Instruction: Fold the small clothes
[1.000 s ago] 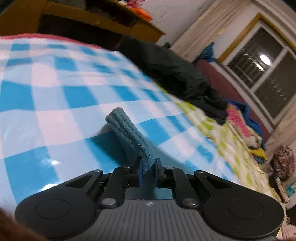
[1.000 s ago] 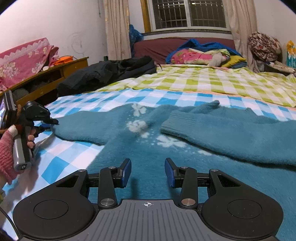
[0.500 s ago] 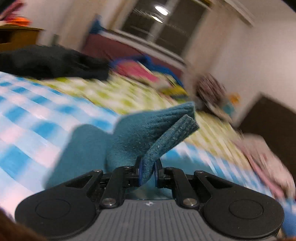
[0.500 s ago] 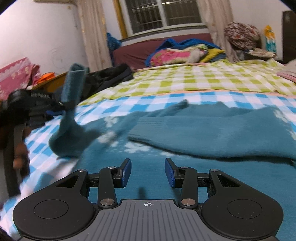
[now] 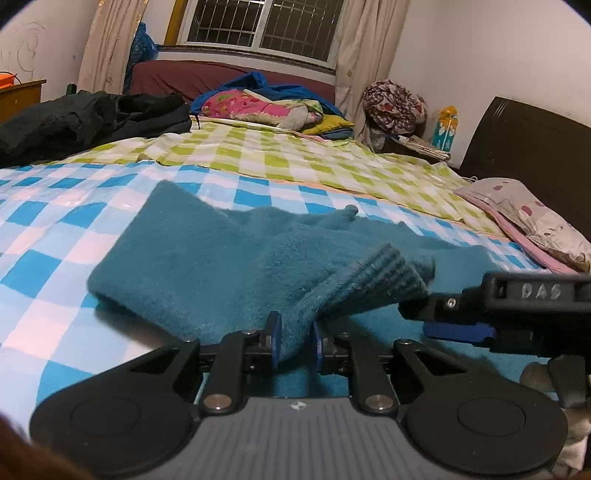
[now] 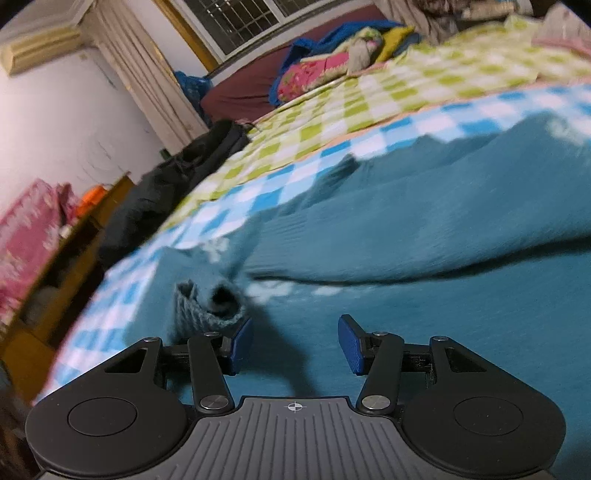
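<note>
A teal knitted sweater (image 5: 207, 266) is being laid out on the blue-and-white checked sheet (image 5: 48, 236) of a bed, with one sleeve (image 5: 332, 280) being brought across over the body of the garment. That sleeve is being gripped near its ribbed cuff (image 5: 391, 273) by the left gripper (image 5: 294, 341), whose jaws are set narrow and are being eased apart while the fabric is still being pressed between the blue pads (image 5: 274, 338). In the left wrist view, the right gripper (image 5: 491, 314) is being held just to the right of the cuff, above the sweater. In the right wrist view, which is blurred, the right gripper (image 6: 293, 343) is being held over the sweater (image 6: 406, 258) with its jaws about half wide and being opened; nothing is being held between them, and the cuff (image 6: 207, 306) is being seen just beyond the left finger. A green checked sheet (image 5: 295, 155), a black garment (image 5: 85, 118) and a pile of bedding (image 5: 258, 107) are being shown farther back, under the window (image 5: 258, 26)
</note>
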